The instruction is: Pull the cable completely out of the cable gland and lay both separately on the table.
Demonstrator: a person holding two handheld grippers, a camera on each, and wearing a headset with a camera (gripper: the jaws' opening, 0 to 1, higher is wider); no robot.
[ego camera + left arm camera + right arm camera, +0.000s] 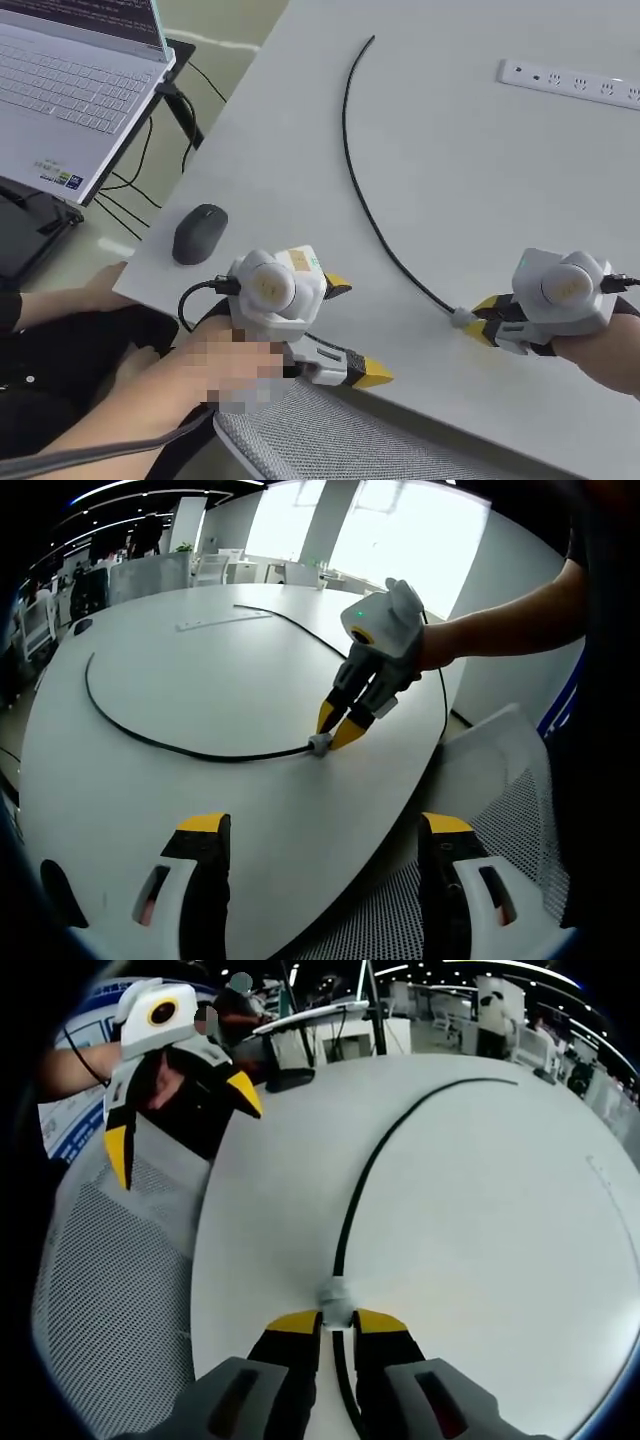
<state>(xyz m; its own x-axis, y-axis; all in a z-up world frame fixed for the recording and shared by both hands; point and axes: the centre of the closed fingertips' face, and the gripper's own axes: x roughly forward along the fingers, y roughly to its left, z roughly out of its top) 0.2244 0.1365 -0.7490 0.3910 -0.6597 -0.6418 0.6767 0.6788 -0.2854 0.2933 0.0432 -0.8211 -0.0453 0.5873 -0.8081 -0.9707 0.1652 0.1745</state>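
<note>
A long black cable [350,150] curves across the white table [480,180] and ends in a small white cable gland [462,318]. My right gripper [480,322] is shut on the gland [337,1302] at its yellow fingertips, and a short stretch of cable [345,1365] runs back between its fingers. In the left gripper view the right gripper [338,730] pins the gland [320,744] on the tabletop. My left gripper [358,330] hangs open over the table's near edge, away from the cable, with nothing between its wide jaws [325,825].
A black mouse [200,232] lies near the table's left edge, beside an open laptop [70,90] on a stand. A white power strip [570,82] lies at the far right. A grey mesh chair [330,440] sits below the near edge.
</note>
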